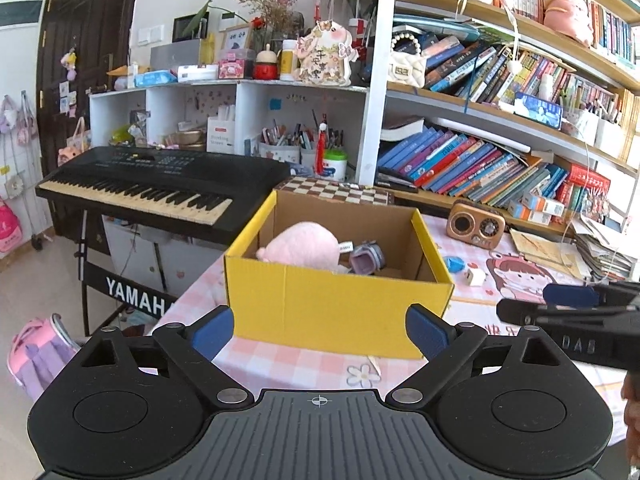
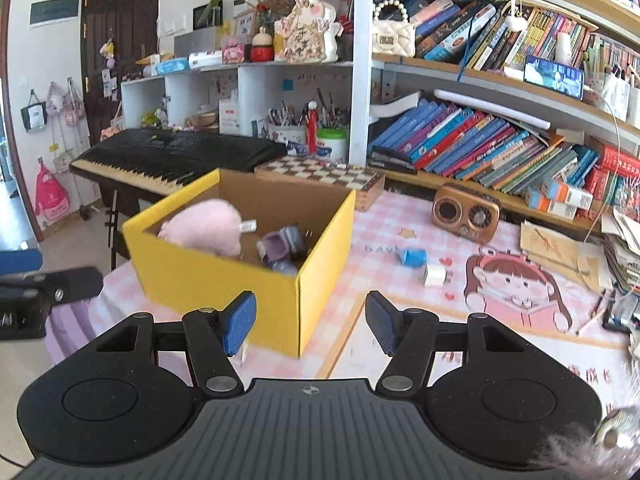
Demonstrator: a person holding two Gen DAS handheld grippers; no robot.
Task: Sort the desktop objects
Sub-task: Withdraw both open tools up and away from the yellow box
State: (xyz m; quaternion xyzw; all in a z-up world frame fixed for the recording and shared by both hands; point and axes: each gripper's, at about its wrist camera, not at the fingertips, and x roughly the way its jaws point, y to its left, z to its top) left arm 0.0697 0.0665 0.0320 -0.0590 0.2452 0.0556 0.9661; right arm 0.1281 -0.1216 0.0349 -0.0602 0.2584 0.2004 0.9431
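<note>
1. An open yellow cardboard box (image 1: 336, 312) stands on the desk (image 2: 400, 308), which is covered with a pink checked cloth printed with a cartoon girl.
2. Inside the box lie a pink plush toy (image 1: 302, 246) towards its left side and a small lilac-and-grey plastic toy (image 1: 366, 258) just to the right of it, the two close together.
3. On the cloth to the right of the box, apart from it, sit a small blue plastic object (image 2: 412, 257) and, just beside that, a small white cube-shaped plug (image 2: 434, 275).
4. Further back on the desk stands a small brown retro-style radio (image 2: 466, 213), near the lowest bookshelf.
5. A wooden chessboard case (image 2: 320, 176) lies right behind the box.
6. The left claw (image 1: 319, 330) faces the front wall of the box with its blue-padded jaws spread wide and nothing between them.
7. The right claw (image 2: 310, 322) hovers off the box's near right corner, its jaws parted and empty; in the left wrist view it (image 1: 568, 300) shows from the side at the right edge.
8. A black Yamaha keyboard (image 1: 156, 186) stands on a stand to the left of the desk.
9. Shelves crowded with leaning books (image 1: 472, 164), pen pots and ornaments fill the wall behind.
</note>
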